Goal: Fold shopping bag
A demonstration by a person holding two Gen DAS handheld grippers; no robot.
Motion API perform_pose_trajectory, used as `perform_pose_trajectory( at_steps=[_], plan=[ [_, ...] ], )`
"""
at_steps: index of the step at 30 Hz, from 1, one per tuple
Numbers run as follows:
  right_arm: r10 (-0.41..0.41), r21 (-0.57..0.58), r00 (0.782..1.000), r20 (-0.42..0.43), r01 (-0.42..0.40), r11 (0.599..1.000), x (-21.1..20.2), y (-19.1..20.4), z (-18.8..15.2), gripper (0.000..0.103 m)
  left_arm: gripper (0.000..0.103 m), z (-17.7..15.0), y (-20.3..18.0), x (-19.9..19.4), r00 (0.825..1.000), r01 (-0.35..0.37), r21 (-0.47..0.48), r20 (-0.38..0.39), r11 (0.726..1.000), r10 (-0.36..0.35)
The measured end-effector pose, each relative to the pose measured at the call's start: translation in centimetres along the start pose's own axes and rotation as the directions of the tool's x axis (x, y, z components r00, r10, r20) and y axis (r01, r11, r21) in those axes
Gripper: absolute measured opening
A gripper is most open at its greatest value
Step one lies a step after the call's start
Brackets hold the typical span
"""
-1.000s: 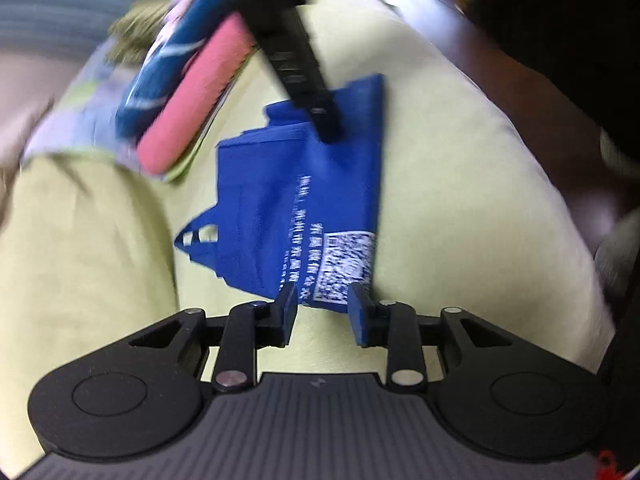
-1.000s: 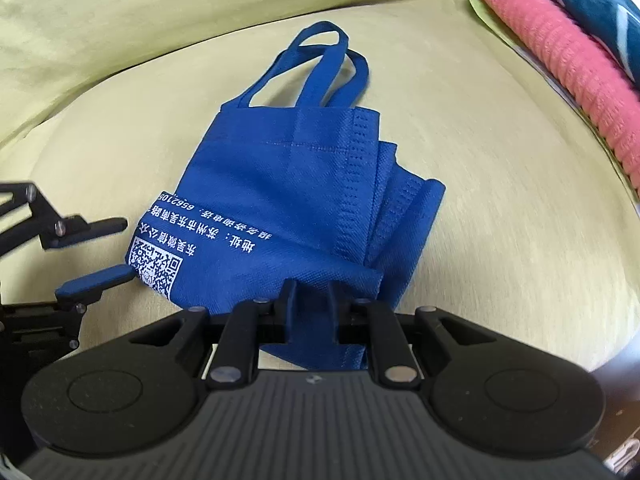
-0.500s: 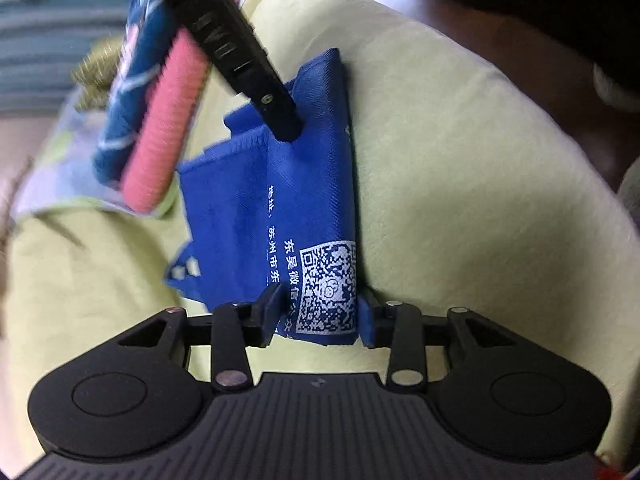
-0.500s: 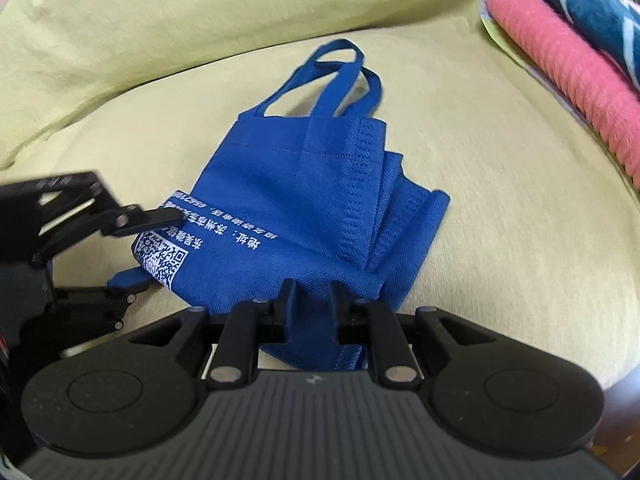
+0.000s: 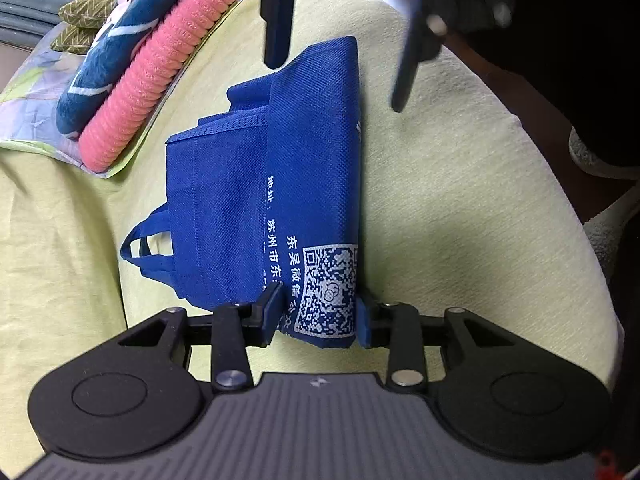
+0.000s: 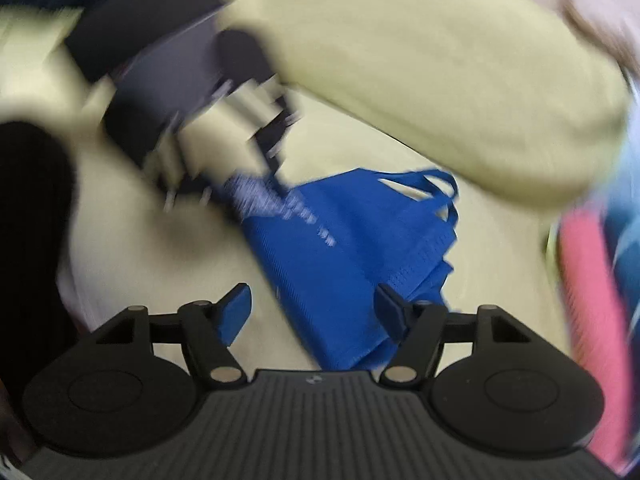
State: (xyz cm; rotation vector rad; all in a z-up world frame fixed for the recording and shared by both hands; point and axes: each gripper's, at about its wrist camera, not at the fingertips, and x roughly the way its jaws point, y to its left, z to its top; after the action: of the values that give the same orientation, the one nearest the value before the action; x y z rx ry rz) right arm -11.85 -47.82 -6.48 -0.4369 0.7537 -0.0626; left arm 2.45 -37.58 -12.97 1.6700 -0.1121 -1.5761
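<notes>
Folding in progress: blue shopping bag (image 5: 256, 184) lying folded on yellow-green cushion (image 5: 460, 208). Left claw (image 5: 320, 316) pinching printed corner at 6 o'clock; right claw (image 6: 316, 314), jaws just opening, releasing opposite edge. Keeping fold pinned advisable while regrasping.

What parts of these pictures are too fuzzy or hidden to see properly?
- Right wrist view: blurred. The left gripper at the bag is a smear; the white print is unreadable.
- Left wrist view: the bag's near edge hides behind the left gripper. Whether the pads press it is unclear.
- Left wrist view: the right gripper, its jaws just opened, is cut off by the top edge.
- Left wrist view: the pink roll covers part of the patterned cloth.
</notes>
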Motion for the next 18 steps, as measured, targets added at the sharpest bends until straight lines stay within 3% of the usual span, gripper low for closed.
perform_pose_trajectory(
  at_steps=[4, 5, 9, 14, 16, 18],
  plan=[
    [-0.138, -0.241, 0.99, 0.008, 0.136, 0.961, 2.1, 1.8, -1.1, 0.057, 0.042, 0.0, 0.2, -0.3, 1.0, 0.015, -0.012, 0.005, 1.0, -0.015],
    [-0.163, -0.272, 0.986, 0.029, 0.164, 0.948, 2.6, 2.0, -1.3, 0.057, 0.042, 0.0, 0.2, -0.3, 1.0, 0.018, -0.015, 0.006, 1.0, -0.018],
    [-0.164, -0.31, 0.984, 0.064, 0.176, 0.934, 4.1, 2.0, -1.6, 0.035, 0.044, -0.1, 1.2, -0.2, 0.999, 0.044, -0.084, 0.01, 0.996, -0.044],
    [-0.082, -0.109, 0.997, -0.004, 0.081, 0.991, 3.6, 0.3, -0.4, 0.031, 0.043, 0.0, 2.4, -0.9, 0.996, 0.084, -0.227, 0.029, 0.97, -0.08],
    [0.018, 0.03, 0.999, -0.029, -0.017, 0.999, 3.0, -1.4, 0.2, 0.031, 0.043, 0.2, 2.7, -1.6, 0.99, 0.137, -0.268, 0.048, 0.954, -0.129],
    [0.142, 0.182, 0.989, -0.041, -0.132, 0.974, 2.5, -3.6, 0.4, 0.031, 0.044, 0.4, 3.0, -2.3, 0.981, 0.192, -0.303, 0.07, 0.933, -0.179]
  ],
)
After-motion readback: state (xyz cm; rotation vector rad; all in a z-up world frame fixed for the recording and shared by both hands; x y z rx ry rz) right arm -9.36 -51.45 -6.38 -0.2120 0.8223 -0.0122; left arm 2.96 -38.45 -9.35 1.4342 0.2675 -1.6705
